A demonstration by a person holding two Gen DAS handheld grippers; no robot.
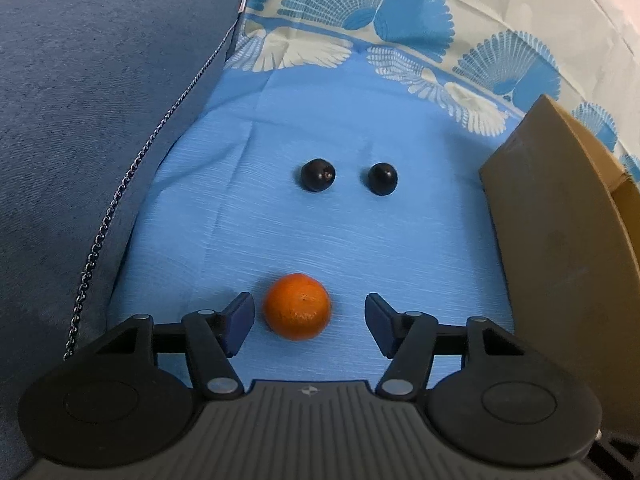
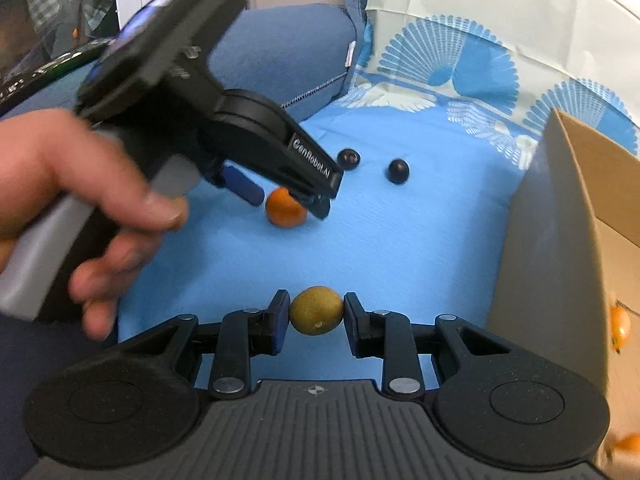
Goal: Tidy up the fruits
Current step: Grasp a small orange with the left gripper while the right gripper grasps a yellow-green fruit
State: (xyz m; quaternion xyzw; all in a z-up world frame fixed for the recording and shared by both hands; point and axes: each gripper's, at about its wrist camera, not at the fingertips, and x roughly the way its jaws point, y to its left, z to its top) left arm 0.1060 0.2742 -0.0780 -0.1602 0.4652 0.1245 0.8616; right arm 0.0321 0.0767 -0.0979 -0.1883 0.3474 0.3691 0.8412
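Observation:
An orange tangerine (image 1: 297,306) lies on the blue cloth (image 1: 360,240) between the open fingers of my left gripper (image 1: 310,320), nearer the left finger and not gripped. It also shows in the right wrist view (image 2: 284,211), with the left gripper (image 2: 286,196) over it. Two dark round fruits (image 1: 317,175) (image 1: 383,179) lie farther back; they also show in the right wrist view (image 2: 349,159) (image 2: 398,171). My right gripper (image 2: 316,318) is shut on a yellow-green round fruit (image 2: 316,316), held above the cloth.
A cardboard box (image 1: 560,240) stands at the right; in the right wrist view (image 2: 568,240) orange fruit (image 2: 619,326) shows inside it. A blue cushion (image 1: 100,120) with a metal chain (image 1: 120,192) lies at the left. Patterned fabric (image 1: 400,12) rises behind.

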